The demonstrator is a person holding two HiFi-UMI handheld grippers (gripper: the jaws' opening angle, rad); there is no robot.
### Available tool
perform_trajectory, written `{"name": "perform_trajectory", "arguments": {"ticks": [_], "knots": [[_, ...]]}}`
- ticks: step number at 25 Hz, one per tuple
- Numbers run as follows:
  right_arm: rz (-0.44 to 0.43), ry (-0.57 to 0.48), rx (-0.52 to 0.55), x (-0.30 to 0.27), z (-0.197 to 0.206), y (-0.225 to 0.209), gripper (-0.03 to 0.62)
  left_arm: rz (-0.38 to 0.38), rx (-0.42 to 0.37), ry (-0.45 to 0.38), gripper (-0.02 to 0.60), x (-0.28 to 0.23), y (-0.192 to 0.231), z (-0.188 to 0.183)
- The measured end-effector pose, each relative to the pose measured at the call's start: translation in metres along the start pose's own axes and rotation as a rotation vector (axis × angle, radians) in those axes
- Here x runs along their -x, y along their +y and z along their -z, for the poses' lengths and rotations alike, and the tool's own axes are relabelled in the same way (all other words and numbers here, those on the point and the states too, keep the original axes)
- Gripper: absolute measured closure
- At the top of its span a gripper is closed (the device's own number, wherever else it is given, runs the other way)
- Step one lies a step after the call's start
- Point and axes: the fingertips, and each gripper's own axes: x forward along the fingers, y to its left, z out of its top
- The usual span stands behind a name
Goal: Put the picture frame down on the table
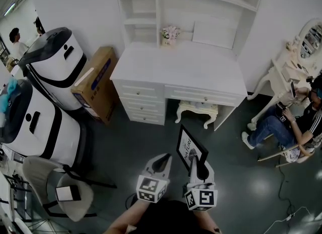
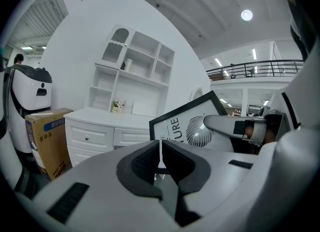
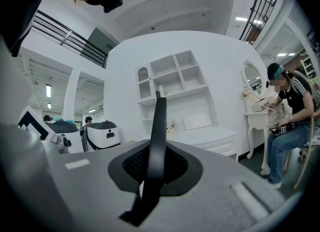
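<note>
The picture frame (image 1: 190, 147), black-edged with a white print, hangs upright in the air above the dark floor, well short of the white desk (image 1: 181, 67). My right gripper (image 1: 197, 165) is shut on its lower edge; in the right gripper view the frame (image 3: 159, 126) stands edge-on between the jaws of the right gripper (image 3: 156, 161). My left gripper (image 1: 162, 163) is just left of the frame, shut and holding nothing. The left gripper view shows the left gripper (image 2: 160, 158), the frame's print (image 2: 185, 123) and the desk (image 2: 100, 118) beyond.
A small flower pot (image 1: 170, 35) stands at the back of the desk and a white stool (image 1: 196, 111) under it. A cardboard box (image 1: 95, 84) and two white machines (image 1: 55, 62) are at left. A seated person (image 1: 287, 127) is at right beside a vanity table (image 1: 289, 72).
</note>
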Motion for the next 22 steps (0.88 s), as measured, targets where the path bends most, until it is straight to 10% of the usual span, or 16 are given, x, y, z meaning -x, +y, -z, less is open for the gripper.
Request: {"name": "perform_trajectory", "arguments": {"ticks": [22], "knots": [[0.015,0.019,-0.013,-0.126,-0.009,-0.005,0.572,-0.004,-0.015,0.009,0.558,-0.08,0.091,-0.051]]}}
